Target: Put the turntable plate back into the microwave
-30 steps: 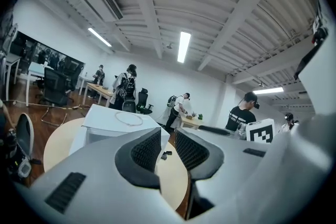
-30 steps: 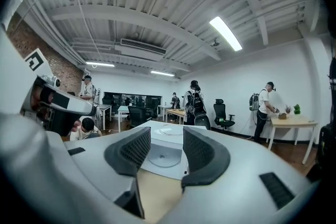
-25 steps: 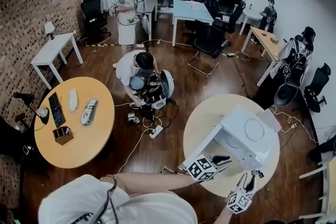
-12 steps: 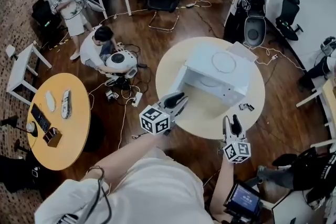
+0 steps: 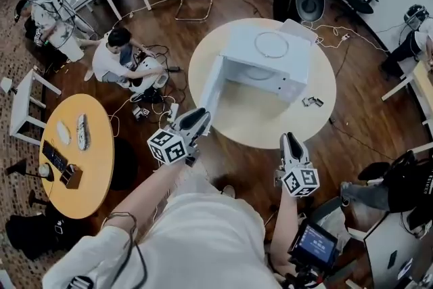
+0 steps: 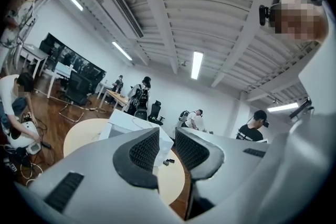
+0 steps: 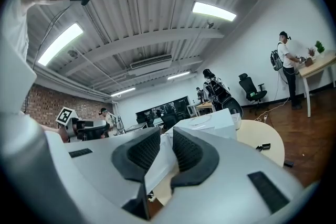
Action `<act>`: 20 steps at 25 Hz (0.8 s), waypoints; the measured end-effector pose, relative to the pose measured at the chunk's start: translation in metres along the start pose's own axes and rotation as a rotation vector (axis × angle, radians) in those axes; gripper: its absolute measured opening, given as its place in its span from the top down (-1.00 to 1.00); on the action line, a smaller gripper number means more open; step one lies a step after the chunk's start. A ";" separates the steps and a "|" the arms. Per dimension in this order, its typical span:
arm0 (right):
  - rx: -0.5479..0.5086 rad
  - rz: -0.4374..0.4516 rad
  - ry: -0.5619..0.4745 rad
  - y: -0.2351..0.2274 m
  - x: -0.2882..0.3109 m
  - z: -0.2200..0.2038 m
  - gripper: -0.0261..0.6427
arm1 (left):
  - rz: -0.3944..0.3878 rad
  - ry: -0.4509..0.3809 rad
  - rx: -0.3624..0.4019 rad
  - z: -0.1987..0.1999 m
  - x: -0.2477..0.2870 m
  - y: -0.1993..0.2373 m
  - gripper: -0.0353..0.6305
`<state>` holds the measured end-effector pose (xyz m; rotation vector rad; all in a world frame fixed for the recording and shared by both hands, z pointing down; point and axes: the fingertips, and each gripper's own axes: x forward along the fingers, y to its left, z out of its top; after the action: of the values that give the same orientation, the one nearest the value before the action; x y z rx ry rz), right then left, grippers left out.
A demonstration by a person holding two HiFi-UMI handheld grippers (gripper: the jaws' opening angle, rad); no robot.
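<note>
Head view, plate (image 5: 272, 45) atop microwave (image 5: 237, 54), screen (image 5: 315, 245) text unreadable

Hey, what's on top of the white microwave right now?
A round turntable plate lies flat on top of the microwave, near the middle. Nothing else shows there. Whatever stands behind the microwave is covered by it.

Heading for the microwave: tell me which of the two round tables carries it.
The paler round table at centre: the white microwave stands on it. The yellow round table at left carries a keyboard and small items.
</note>
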<state>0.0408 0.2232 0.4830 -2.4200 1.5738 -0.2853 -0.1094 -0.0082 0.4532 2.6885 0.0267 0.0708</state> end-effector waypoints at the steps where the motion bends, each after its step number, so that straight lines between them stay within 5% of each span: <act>1: -0.001 -0.004 -0.002 0.002 -0.004 -0.001 0.70 | -0.010 0.013 -0.005 -0.004 -0.002 0.003 0.64; 20: -0.155 -0.122 0.072 0.099 0.013 -0.010 0.72 | -0.109 0.167 -0.029 -0.012 -0.072 0.079 0.64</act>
<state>-0.0430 0.1717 0.4630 -2.6588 1.5322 -0.2852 -0.1814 -0.0768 0.4950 2.6396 0.2212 0.2590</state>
